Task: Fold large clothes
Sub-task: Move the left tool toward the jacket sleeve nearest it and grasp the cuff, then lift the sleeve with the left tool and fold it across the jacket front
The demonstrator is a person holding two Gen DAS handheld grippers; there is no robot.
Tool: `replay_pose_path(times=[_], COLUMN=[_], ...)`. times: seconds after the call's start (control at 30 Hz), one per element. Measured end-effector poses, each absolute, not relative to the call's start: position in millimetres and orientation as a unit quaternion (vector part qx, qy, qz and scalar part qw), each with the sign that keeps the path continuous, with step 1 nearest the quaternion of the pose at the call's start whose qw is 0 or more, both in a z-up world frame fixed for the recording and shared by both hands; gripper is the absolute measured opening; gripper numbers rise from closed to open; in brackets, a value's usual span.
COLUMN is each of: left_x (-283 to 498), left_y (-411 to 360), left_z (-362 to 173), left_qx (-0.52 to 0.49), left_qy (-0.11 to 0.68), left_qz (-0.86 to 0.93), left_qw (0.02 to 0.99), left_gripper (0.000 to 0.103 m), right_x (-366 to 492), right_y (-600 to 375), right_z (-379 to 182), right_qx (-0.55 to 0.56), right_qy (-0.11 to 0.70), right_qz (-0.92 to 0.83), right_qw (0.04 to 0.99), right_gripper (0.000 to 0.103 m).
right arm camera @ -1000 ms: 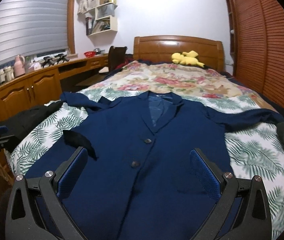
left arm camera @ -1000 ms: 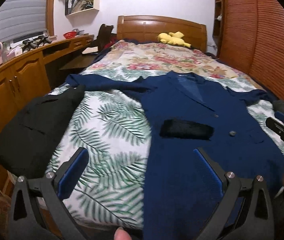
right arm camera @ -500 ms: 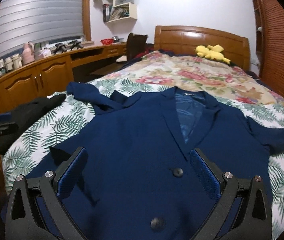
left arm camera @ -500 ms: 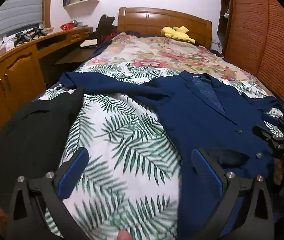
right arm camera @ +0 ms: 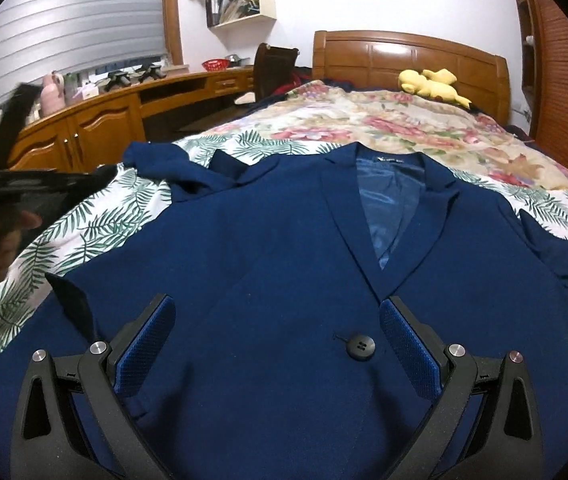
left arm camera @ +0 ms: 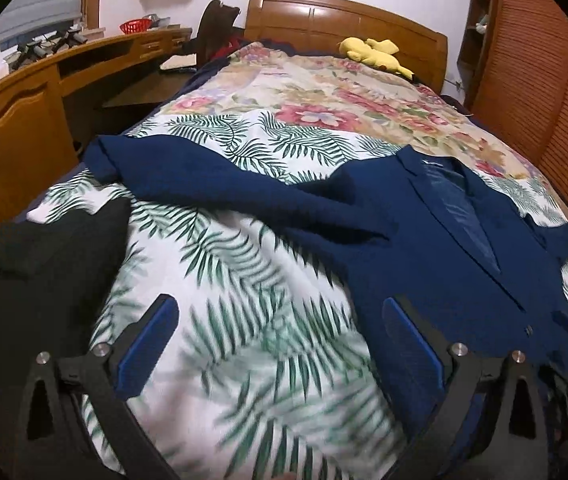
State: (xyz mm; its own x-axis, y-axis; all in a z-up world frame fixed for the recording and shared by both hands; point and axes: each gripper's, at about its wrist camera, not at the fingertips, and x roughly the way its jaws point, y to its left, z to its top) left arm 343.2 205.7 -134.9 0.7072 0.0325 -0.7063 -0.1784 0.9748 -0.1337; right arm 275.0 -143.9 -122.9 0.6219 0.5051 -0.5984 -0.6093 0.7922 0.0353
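Through the left wrist camera I see my left gripper (left arm camera: 280, 336) spread wide with nothing between its blue-padded fingers (left arm camera: 144, 344), poised over the white bedsheet printed with green palm fronds (left arm camera: 244, 320). Its right finger sits over the edge of the navy blue blazer (left arm camera: 423, 248), which lies face up on the bed, one sleeve (left arm camera: 204, 172) stretched out toward the left edge. A black garment (left arm camera: 36, 264) lies heaped at the sheet's left side, apart from the blazer.

Through the right wrist camera my right gripper (right arm camera: 276, 340) is just as wide and holds nothing, directly above the blazer's chest, with a round black button (right arm camera: 359, 347) lying between its fingers. The satin lining (right arm camera: 387, 208) shows at the open collar. A yellow plush toy (right arm camera: 431, 82) rests by the wooden headboard (right arm camera: 403, 56).
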Motion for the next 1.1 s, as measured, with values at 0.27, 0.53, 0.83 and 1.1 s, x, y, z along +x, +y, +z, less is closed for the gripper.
replay_pose_path(times=[0.27, 0.53, 0.83, 1.1], left_x=[414, 452, 468, 477], left_y=[246, 297, 308, 300], left_z=[-154, -176, -192, -188], left_qx=[-0.143, -0.218, -0.305, -0.283], left_qy=[0.384, 0.389, 0.391, 0.398], left_qz=[0.074, 0.111, 0.109, 0.110], left_qw=[0.909, 0.888, 0.862, 0.866], left_gripper=[0.096, 0.095, 0.083, 0.012], right_x=[273, 275, 275, 275], right_y=[-141, -138, -140, -140], right_z=[-123, -125, -125, -124], right_qx=[-0.088, -0.089, -0.084, -0.084], right_qy=[0.301, 0.308, 0.307, 0.306], right_qz=[0.306, 0.307, 0.307, 0.307], right_qw=[0.899, 0.896, 0.897, 0.897], right_gripper=[0.103, 0.103, 0.103, 0.103])
